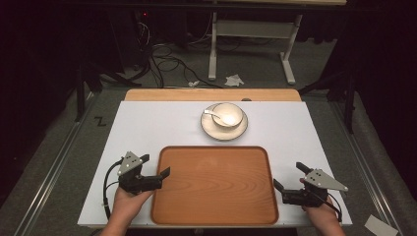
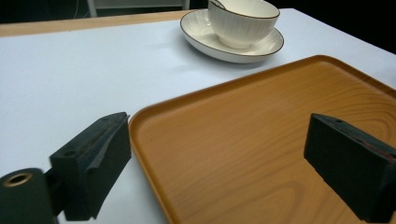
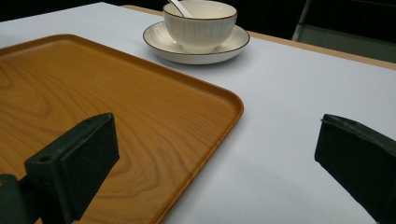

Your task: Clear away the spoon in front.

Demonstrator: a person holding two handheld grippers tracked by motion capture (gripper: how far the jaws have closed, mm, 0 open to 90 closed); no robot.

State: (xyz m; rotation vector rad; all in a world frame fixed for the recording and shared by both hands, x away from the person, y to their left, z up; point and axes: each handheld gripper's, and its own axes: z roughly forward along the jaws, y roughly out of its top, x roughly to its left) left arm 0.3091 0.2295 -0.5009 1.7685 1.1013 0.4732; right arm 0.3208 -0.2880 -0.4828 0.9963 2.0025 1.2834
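- Tray (image 1: 215, 184) lies on the table (image 1: 147, 123) between your grippers, long axis left to right.
- Left gripper (image 1: 156, 166) straddles its left rim, jaws wide, empty.
- Right gripper (image 1: 289, 176) sits beside the right rim, wide, empty; both equally near.

One tray (image 1: 215, 186), one saucer (image 1: 212, 129), one bowl (image 1: 227, 115) (one spoon (image 1: 214, 114) inside), two grippers.

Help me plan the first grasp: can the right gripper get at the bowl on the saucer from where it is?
Probably yes. The right gripper is open beside the tray, and bare table lies between it and the bowl on its saucer. A spoon rests in the bowl.
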